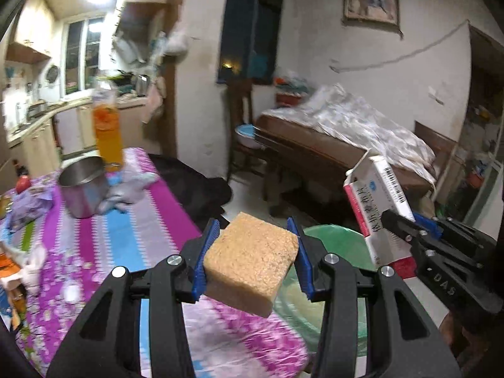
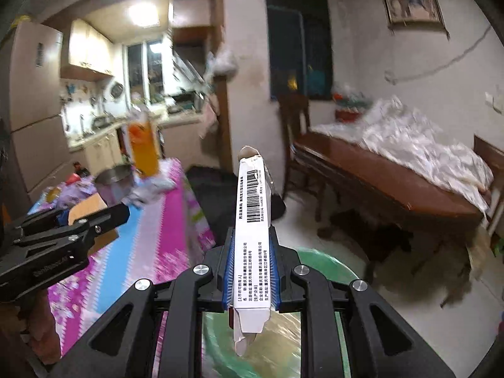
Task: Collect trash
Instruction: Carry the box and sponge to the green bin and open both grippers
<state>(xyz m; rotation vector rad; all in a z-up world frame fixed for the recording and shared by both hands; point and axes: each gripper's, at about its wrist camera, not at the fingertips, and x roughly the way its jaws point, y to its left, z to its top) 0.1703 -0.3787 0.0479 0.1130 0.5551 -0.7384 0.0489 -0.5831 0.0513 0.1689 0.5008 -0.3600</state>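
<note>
left gripper [image 1: 252, 252]: porous tan block [image 1: 250, 260] | right gripper [image 2: 250, 271]: flat cardboard carton [image 2: 252, 220]

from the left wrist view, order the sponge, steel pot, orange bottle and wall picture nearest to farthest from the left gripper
1. sponge, clamped in the left gripper
2. steel pot, on the table, left
3. orange bottle, just behind the pot
4. wall picture, far wall, upper right

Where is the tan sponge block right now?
Clamped in the left gripper, the sponge block sits centre of the left wrist view, above the green bin.
</note>
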